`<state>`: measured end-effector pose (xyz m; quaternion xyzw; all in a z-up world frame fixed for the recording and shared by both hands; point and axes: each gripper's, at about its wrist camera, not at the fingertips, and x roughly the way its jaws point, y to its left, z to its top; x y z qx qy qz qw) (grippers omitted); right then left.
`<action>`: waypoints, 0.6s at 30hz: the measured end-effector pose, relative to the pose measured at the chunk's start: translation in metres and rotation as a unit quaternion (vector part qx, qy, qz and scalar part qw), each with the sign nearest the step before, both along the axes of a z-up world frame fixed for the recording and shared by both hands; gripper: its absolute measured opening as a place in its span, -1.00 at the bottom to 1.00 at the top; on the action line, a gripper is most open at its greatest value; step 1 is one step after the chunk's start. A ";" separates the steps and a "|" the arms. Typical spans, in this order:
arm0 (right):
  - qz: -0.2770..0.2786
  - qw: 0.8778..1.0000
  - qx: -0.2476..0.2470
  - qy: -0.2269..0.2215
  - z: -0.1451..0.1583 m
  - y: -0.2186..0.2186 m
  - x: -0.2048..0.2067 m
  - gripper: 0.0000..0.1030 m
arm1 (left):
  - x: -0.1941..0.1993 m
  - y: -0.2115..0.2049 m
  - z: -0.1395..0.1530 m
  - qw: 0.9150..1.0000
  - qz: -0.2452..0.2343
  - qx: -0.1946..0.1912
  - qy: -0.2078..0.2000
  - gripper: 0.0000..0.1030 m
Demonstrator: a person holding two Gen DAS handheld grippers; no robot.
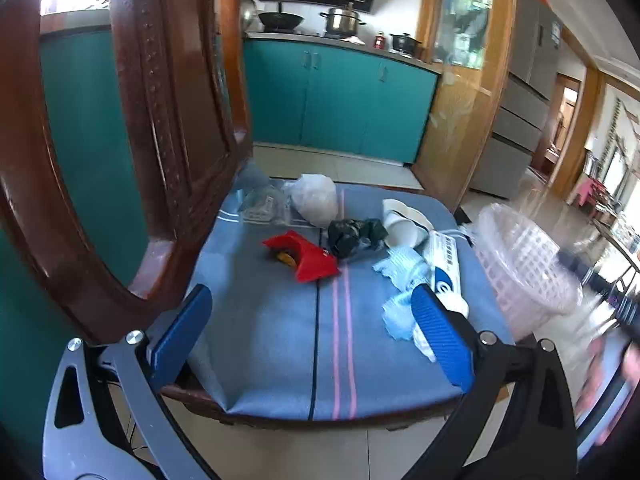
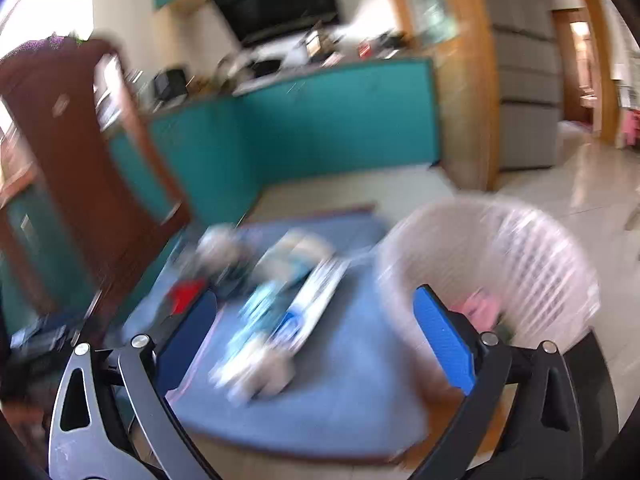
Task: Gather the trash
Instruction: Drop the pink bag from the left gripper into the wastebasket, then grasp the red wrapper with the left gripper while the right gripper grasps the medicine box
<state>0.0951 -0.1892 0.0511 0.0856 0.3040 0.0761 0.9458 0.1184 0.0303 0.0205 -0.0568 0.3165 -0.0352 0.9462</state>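
Note:
On a blue-cushioned chair seat lie a red wrapper, a crumpled black bag, a clear plastic bag, white cups, a white and blue box and light blue crumpled paper. A pale pink mesh waste basket stands at the seat's right side. My left gripper is open and empty above the seat's front. My right gripper is open and empty in a blurred view, near the basket, which holds something pink.
The chair's brown wooden back rises at the left. Teal kitchen cabinets stand behind, with pots on the counter. A wooden partition and a grey fridge are at the right. Tiled floor lies around the chair.

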 end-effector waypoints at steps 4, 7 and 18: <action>0.034 0.999 -0.013 0.016 -0.008 0.032 -0.010 0.88 | -0.002 -0.008 -0.003 1.000 -0.018 0.016 0.002 0.93; 0.027 0.999 -0.029 0.006 -0.009 0.040 -0.011 0.88 | -0.004 -0.009 -0.009 0.999 -0.022 0.026 0.015 0.93; 0.016 1.000 -0.021 0.016 -0.015 0.033 -0.004 0.88 | -0.006 -0.013 -0.010 0.999 -0.029 0.026 0.018 0.93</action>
